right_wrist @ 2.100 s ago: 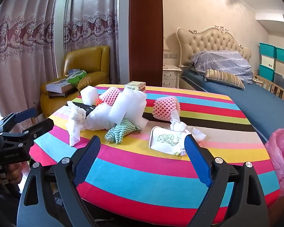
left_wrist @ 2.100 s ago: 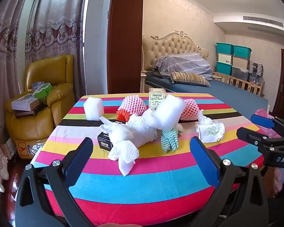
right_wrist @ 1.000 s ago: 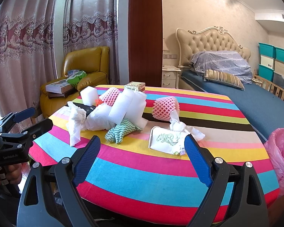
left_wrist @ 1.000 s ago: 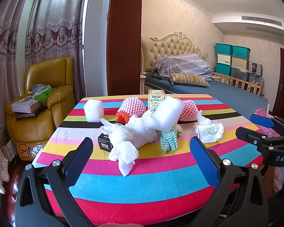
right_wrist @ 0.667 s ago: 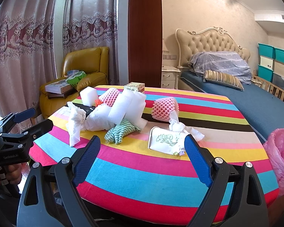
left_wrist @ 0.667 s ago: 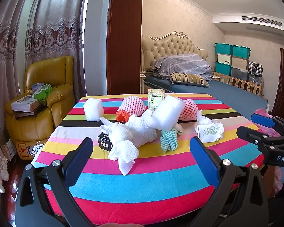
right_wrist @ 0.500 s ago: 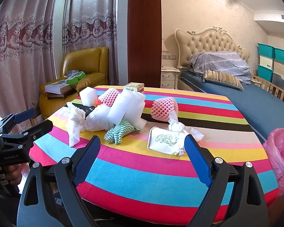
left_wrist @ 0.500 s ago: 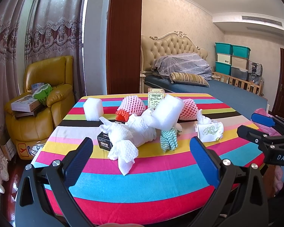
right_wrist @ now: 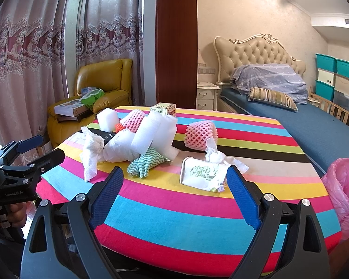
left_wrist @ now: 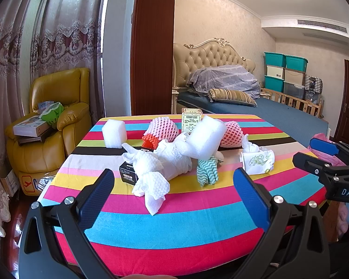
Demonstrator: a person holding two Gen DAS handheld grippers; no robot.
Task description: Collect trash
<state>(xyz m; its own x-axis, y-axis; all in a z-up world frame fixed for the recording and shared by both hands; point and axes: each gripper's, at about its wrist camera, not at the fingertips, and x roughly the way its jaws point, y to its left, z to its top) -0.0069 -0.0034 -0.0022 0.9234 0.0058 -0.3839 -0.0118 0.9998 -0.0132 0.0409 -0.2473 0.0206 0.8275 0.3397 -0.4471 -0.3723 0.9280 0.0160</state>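
almost nothing has moved since the earlier frames: the left gripper (left_wrist: pixel 174 193) and right gripper (right_wrist: pixel 173 191) still hover at the near edge of the striped table (left_wrist: pixel 186 223), jaws wide and empty. the trash pile (left_wrist: pixel 172 153) lies uncollected mid-table, the tissue pack (right_wrist: pixel 203 173) beside it, the pink bag (right_wrist: pixel 344 186) waiting at the right edge; collection has not begun.

Two low wrist views from the near edge of the striped table (left_wrist: pixel 174 227), perhaps level, sharing its cluttered top.
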